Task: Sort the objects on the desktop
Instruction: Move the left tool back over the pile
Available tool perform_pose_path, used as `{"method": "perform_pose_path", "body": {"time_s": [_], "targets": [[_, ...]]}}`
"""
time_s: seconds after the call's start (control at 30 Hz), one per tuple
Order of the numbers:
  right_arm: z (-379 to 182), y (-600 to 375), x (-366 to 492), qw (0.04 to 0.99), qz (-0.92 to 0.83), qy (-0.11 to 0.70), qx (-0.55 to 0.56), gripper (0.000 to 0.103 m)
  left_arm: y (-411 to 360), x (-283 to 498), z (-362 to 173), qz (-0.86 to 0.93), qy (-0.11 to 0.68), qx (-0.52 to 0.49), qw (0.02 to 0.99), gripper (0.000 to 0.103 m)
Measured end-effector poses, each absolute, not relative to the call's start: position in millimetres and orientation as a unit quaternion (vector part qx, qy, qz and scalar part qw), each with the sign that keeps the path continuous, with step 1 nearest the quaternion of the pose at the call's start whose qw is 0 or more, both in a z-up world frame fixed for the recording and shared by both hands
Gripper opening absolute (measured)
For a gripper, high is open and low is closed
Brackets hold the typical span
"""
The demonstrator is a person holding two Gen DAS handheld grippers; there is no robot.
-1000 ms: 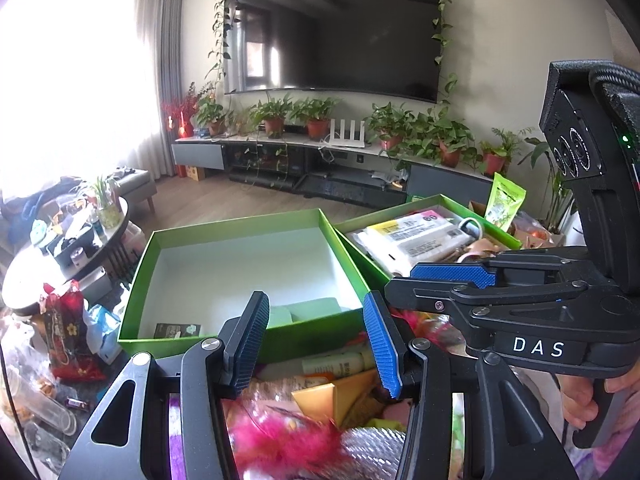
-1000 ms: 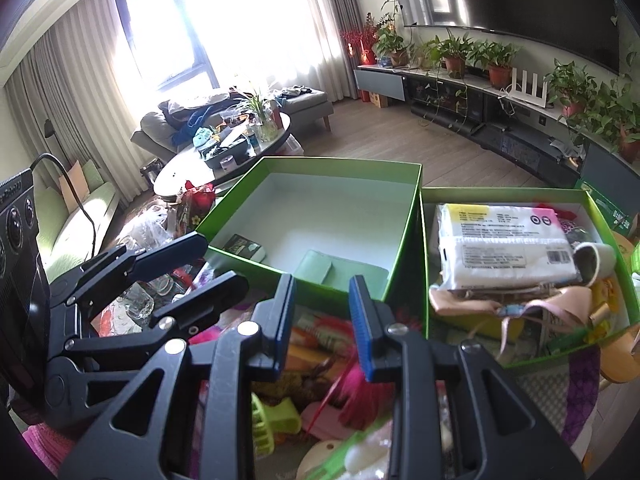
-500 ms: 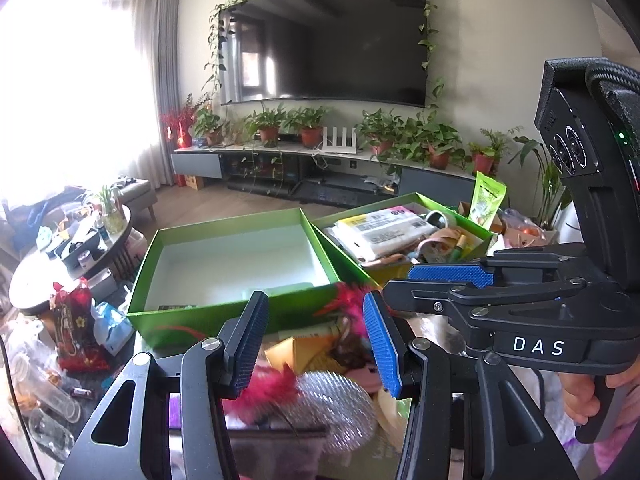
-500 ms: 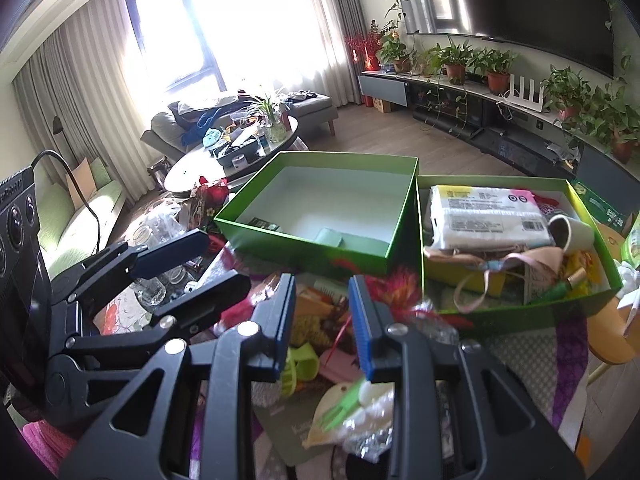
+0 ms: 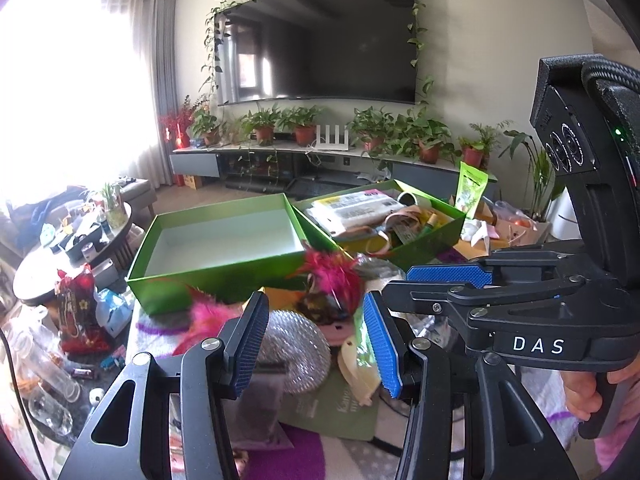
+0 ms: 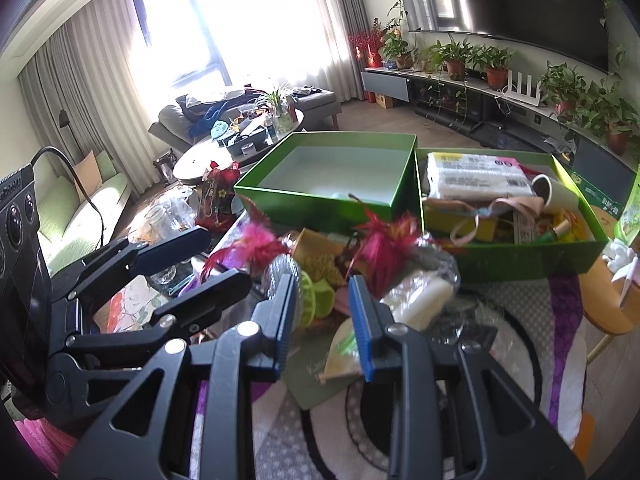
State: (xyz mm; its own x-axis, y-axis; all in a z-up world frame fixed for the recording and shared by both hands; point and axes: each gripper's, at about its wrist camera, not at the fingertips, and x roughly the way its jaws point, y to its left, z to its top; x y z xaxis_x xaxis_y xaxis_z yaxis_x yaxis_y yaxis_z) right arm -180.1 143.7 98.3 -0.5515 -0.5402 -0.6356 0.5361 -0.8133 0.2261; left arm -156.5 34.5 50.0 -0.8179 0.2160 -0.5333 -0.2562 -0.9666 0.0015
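Observation:
Two green boxes stand side by side at the far side of the table. The left box [image 5: 224, 276] [image 6: 320, 204] is almost bare inside. The right box [image 5: 424, 244] [image 6: 520, 256] is full: a tissue pack [image 6: 476, 176], a mug, ribbons. In front of them lies a heap with pink feathers [image 5: 332, 276] [image 6: 388, 240], a silver mesh scrubber [image 5: 292, 344] and lime plastic pieces [image 6: 320, 300]. My left gripper [image 5: 316, 340] [image 6: 224, 258] hovers open over the heap, holding nothing. My right gripper [image 6: 324, 320] [image 5: 400, 280] hangs beside it, jaws a narrow gap apart, also holding nothing.
A green booklet [image 5: 332, 412] and a wrapped white roll [image 6: 424, 292] lie on the patterned cloth. Left of the table are a red bag [image 5: 76, 312], glass jars [image 5: 48, 380] and a round coffee table [image 5: 40, 276]. An orange chair [image 6: 612, 308] stands at the right.
Both grippers have drawn back from the boxes, which now look smaller and farther off. More of the heap and the cloth shows beneath the fingers. Neither gripper's jaws have moved.

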Motion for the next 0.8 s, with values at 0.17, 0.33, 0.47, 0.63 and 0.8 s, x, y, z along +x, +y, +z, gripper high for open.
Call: {"method": "perform_pose_path", "body": {"time_s": [0.17, 0.33, 0.47, 0.63, 0.8], "targets": [[97.3, 148.0, -170.3, 0.305, -0.880, -0.002, 0.363, 0.029, 37.2, -143.9, 47.6, 0.952, 0.036, -0.277, 0.127, 0.049], [95.4, 151.0, -164.5, 0.306, -0.880, -0.002, 0.364, 0.029, 39.3, -134.4, 46.3, 0.952, 0.038, -0.277, 0.129, 0.049], [93.7, 154.5, -157.7, 0.307, -0.880, -0.003, 0.363, 0.029, 41.8, -128.2, 46.6, 0.951, 0.039, -0.277, 0.129, 0.049], [92.3, 157.4, -151.6, 0.306, -0.880, -0.004, 0.363, 0.029, 46.1, -121.3, 46.2, 0.951, 0.041, -0.277, 0.131, 0.049], [87.5, 162.6, -147.3, 0.305, -0.878, -0.006, 0.368, 0.029, 50.8, -116.5, 42.2, 0.949, 0.041, -0.283, 0.135, 0.049]]}}
